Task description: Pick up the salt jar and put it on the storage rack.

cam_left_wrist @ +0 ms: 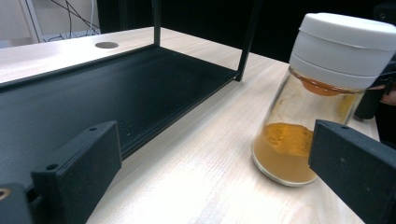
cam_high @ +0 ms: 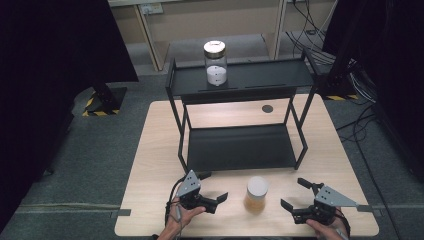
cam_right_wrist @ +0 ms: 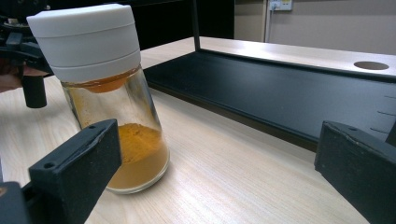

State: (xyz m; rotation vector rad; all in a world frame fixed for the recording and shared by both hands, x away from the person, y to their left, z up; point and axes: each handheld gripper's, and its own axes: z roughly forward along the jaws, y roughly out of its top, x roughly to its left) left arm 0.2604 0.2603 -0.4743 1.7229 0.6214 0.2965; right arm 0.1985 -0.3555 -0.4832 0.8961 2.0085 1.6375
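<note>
1. High view: spice jar [cam_high: 257, 194] stands on the table [cam_high: 150, 150] between my left gripper [cam_high: 214, 189] and right gripper [cam_high: 294, 195], both spread wide, holding nothing.
2. Glass looks smooth, breakable, probably light; I'd clamp the clear body below the white lid [cam_right_wrist: 84, 39].

Lab/test setup: black curtains [cam_high: 60, 45], loose cables [cam_high: 360, 80], hazard-taped stand base [cam_high: 102, 102] on carpet

Bare tabletop [cam_high: 155, 165] either side of the spice jar [cam_high: 256, 194]; black shelf [cam_high: 240, 147] close behind.
</note>
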